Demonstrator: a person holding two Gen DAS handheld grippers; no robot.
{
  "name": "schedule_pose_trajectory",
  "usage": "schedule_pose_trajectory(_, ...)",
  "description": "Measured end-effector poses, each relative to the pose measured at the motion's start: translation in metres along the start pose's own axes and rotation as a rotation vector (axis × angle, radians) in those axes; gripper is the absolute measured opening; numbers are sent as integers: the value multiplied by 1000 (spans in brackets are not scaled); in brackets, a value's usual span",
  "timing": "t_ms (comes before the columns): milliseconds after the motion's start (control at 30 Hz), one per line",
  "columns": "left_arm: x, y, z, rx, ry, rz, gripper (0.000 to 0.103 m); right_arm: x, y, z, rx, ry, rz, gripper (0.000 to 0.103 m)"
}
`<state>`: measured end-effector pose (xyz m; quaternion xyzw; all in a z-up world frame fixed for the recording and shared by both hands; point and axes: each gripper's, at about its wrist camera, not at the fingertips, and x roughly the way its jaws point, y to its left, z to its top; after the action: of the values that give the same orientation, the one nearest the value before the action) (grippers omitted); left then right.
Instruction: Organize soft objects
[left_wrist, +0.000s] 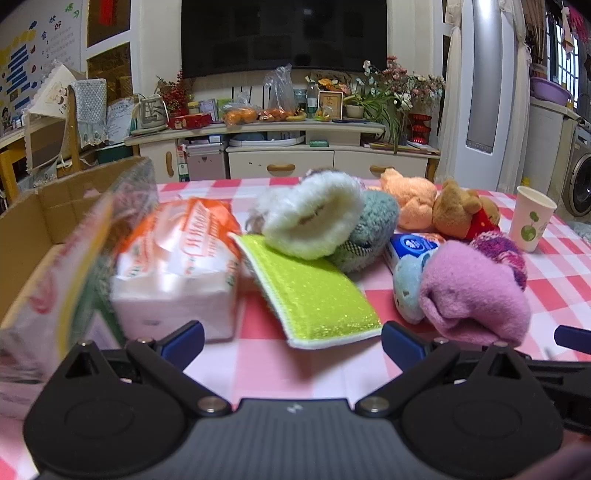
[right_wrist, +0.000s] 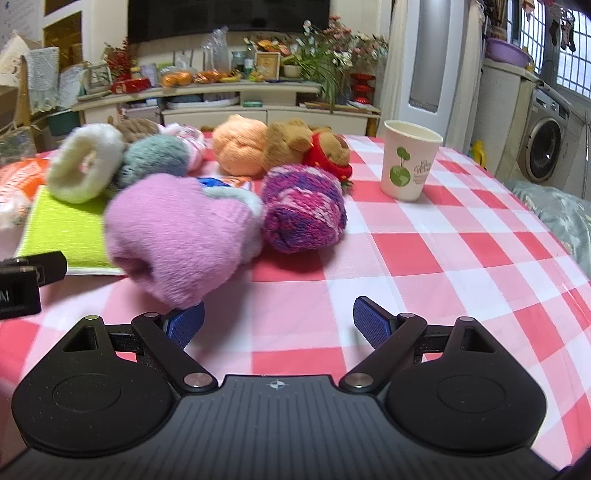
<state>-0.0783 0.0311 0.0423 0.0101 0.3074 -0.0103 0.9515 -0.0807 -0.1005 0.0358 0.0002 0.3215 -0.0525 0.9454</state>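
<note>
Right wrist view: both tongs gape empty near one pink sock, one yarn ball, one paper cup.

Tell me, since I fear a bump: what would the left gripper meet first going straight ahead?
Probably the green sponge cloth: it lies right ahead of the open left gripper, between the fingers' lines. Depth is unclear.

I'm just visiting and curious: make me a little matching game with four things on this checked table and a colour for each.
Things:
1. flat scrubbing sponge
2. paper cup
3. folded fleece sock
4. teddy bear's shirt

Colours:
A. red
B. lime green
C. white with a green print
D. pink

Pairs: 1-B, 2-C, 3-D, 4-A
</note>
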Motion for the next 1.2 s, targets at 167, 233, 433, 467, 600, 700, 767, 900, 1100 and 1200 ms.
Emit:
schedule_pose_trajectory(167, -24, 6, 3, 12, -14, 10, 102, -20, 7, -1, -48, -72, -18, 103)
schedule_pose_trajectory(233, -35, 11, 5, 15, -17, 14, 102, -27, 4, 1, -38, -101, -8, 103)
schedule_pose_trajectory(433, -62, 32, 13, -11, -42, 25, 102, -54, 3, 10, -4, -125, 29, 103)
schedule_pose_trajectory(467, -66, 36, 15, -18, -47, 28, 102, -57, 4, 13, -1, -127, 33, 103)
schedule_pose_trajectory(600, -85, 53, 19, -33, -61, 46, 102, -72, 12, 12, -7, -148, 61, 103)
schedule_pose_trajectory(700, -97, 69, 19, -48, -68, 61, 102, -79, 24, 17, -26, -157, 86, 103)
schedule_pose_trajectory(767, -104, 80, 20, -66, -72, 72, 102, -84, 30, 17, -39, -162, 110, 103)
schedule_pose_trajectory(900, -117, 99, 19, -89, -89, 102, 102, -94, 42, 15, -69, -173, 161, 103)
schedule_pose_trajectory(1100, -133, 121, 17, -122, -111, 129, 102, -112, 56, 15, -112, -210, 223, 103)
schedule_pose_trajectory(1200, -138, 129, 17, -125, -117, 139, 102, -122, 60, 13, -116, -222, 249, 103)
